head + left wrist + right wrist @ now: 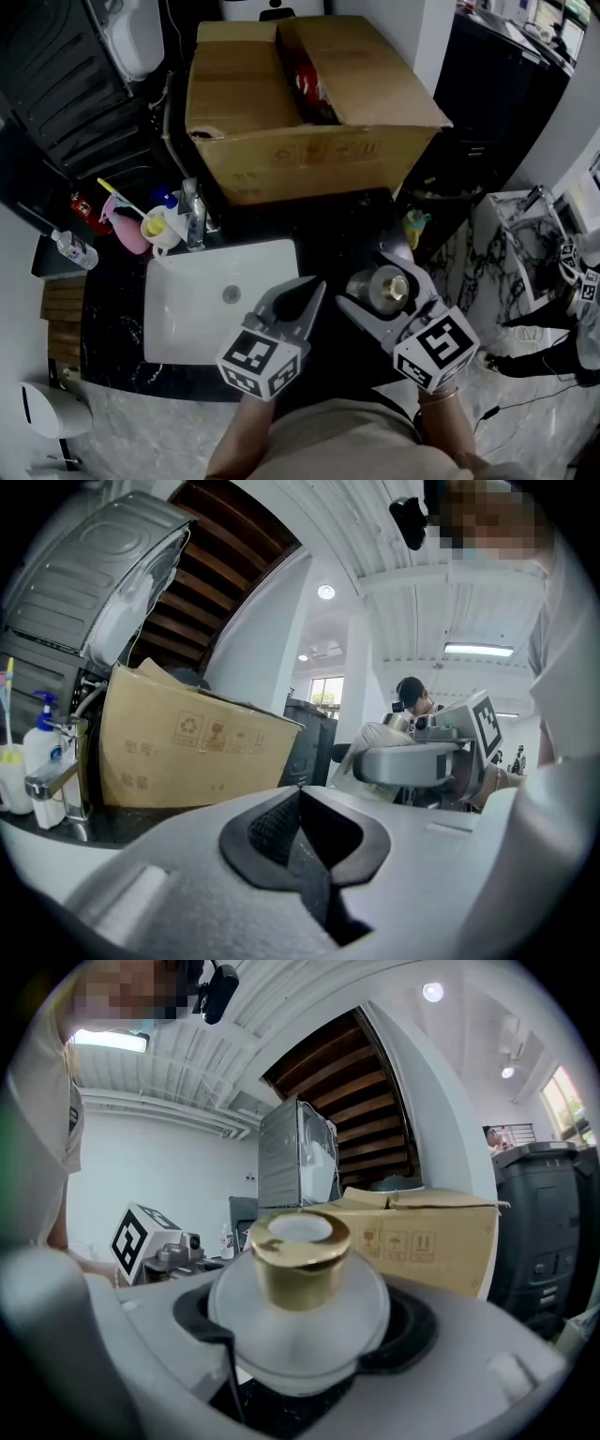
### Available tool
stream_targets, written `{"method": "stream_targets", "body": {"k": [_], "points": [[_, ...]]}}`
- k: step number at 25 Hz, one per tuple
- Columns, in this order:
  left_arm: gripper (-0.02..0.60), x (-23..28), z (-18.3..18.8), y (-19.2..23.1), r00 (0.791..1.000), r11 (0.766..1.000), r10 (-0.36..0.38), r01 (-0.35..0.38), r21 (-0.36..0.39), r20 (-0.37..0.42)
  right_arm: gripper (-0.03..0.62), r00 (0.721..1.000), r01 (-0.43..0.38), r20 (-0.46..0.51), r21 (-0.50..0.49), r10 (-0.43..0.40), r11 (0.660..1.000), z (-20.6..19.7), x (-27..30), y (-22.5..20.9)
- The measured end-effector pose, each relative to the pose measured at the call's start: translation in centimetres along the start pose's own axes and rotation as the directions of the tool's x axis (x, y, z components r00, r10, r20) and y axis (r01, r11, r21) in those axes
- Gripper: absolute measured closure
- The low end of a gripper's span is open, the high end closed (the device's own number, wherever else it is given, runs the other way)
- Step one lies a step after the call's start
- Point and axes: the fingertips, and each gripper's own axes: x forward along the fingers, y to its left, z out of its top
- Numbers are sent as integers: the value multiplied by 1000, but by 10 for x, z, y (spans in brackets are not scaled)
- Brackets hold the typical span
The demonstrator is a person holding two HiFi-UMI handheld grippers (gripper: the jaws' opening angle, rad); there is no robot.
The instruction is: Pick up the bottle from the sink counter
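Gripping the frosted bottle (380, 287) round its belly with the right claw (368, 281) clamped on it, likely for a steady lift; stood upright at the dark worktop (328, 253), just right of the sink (187, 319). Held the left claw (314, 286) pressed together, empty, aside.

A big cardboard box (309, 103) is walling off the back of the table (337, 234), leaving a bare dark strip open before the right claw (366, 279) gripping the bottle (389, 289). The faucet (194, 217) and cups (150, 225) are crowding the far left corner of the sink (187, 319), while its basin is lying open. The left claw (305, 292), jaws together, is hovering just beside the right one.
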Motion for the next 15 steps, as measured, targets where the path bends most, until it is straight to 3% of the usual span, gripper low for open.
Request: {"method": "stream_targets", "body": {"k": [15], "points": [[575, 1, 1, 2, 999, 999, 36, -36, 27, -1, 256, 999, -35, -7, 11, 35, 999, -5, 5, 4]]}}
